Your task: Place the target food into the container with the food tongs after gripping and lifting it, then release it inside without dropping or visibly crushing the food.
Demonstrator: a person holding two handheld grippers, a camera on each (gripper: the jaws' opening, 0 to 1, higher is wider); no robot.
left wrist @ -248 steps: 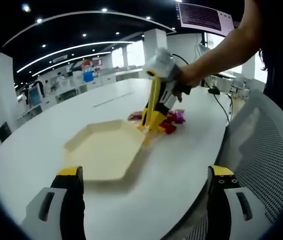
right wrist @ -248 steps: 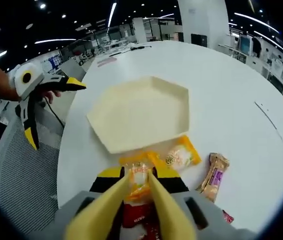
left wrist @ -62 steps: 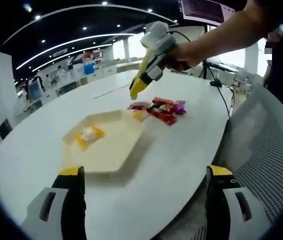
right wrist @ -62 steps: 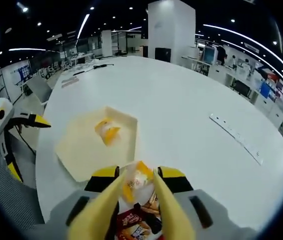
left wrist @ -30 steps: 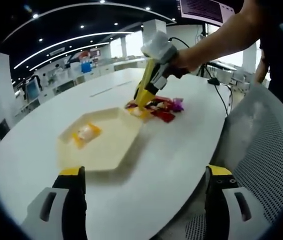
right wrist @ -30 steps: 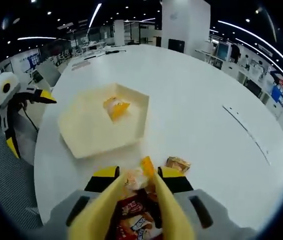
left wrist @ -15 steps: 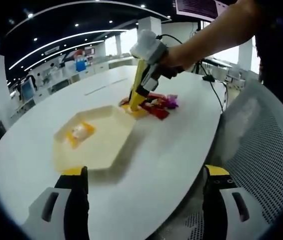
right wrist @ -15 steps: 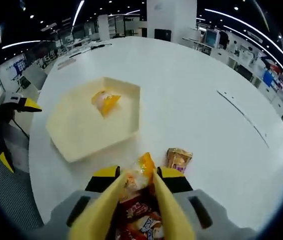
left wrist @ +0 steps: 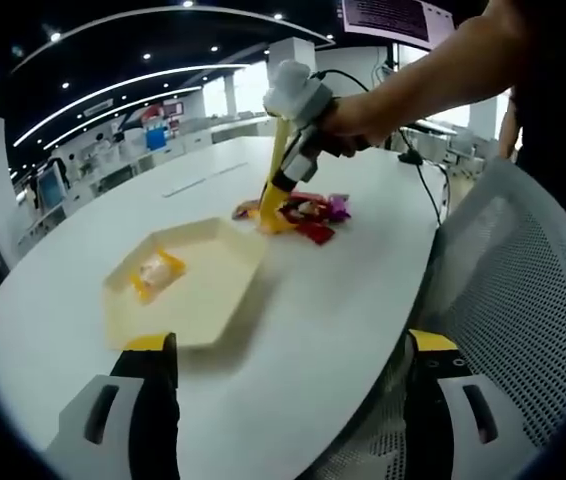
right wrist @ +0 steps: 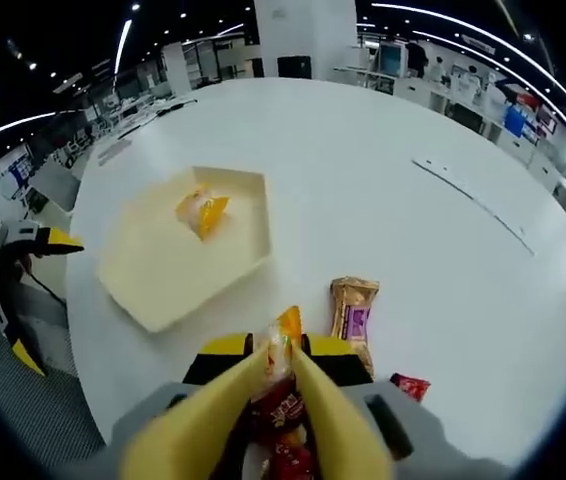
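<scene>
In the left gripper view, the left gripper point(left wrist: 288, 400) is hanging over the near edge of the white table point(left wrist: 293, 310), its jaws spread wide with nothing between them. A cream hexagonal tray point(left wrist: 188, 300) is sitting on the table ahead, with one orange packet point(left wrist: 156, 272) lying in its far left part. Beyond the tray's right corner, a hand point(left wrist: 348, 115) is holding the right gripper point(left wrist: 275, 205), whose yellow tongs point(left wrist: 281, 175) are pointing down into a pile of snacks point(left wrist: 303, 208). A mesh chair point(left wrist: 508, 300) is standing by the table's right edge.

In the right gripper view, the tongs point(right wrist: 273, 385) are pressing together on an orange-and-white snack point(right wrist: 283, 345), pinching it just above the red packets point(right wrist: 288, 425) of the pile. A tan and purple bar point(right wrist: 353, 310) is lying just beside them on the right. The tray point(right wrist: 173, 270) is sitting farther out to the left, apart from the pile, with the orange packet point(right wrist: 201, 212) near its far edge. The left gripper point(right wrist: 8, 290) is showing at the table's left edge.
</scene>
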